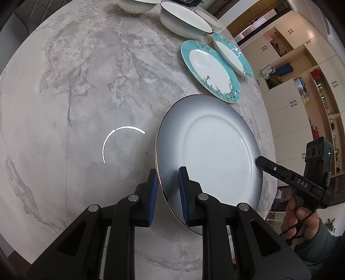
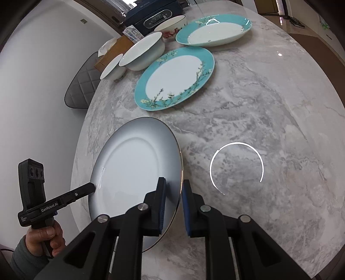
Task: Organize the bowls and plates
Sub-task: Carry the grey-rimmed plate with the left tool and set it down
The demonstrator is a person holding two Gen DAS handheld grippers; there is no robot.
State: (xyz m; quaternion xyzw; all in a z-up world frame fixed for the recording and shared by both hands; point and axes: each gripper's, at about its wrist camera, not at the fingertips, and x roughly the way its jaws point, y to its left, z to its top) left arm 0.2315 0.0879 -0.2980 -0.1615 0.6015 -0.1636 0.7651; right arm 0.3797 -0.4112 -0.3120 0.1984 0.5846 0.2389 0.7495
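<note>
The left gripper (image 1: 168,193) is clamped on the near rim of the grey-white plate (image 1: 213,150), one blue pad under the rim and one on top. That plate sits at the bench (image 1: 75,86) edge, tilted, held at both sides. The right gripper (image 2: 173,206) is clamped on the plate's opposite rim. Beyond the plate lies a teal-rimmed plate (image 1: 210,71), close but apart from it, and past that a second teal dish (image 1: 232,55). Farther from the plate stand white bowls (image 1: 183,19), near the bench's far edge.
</note>
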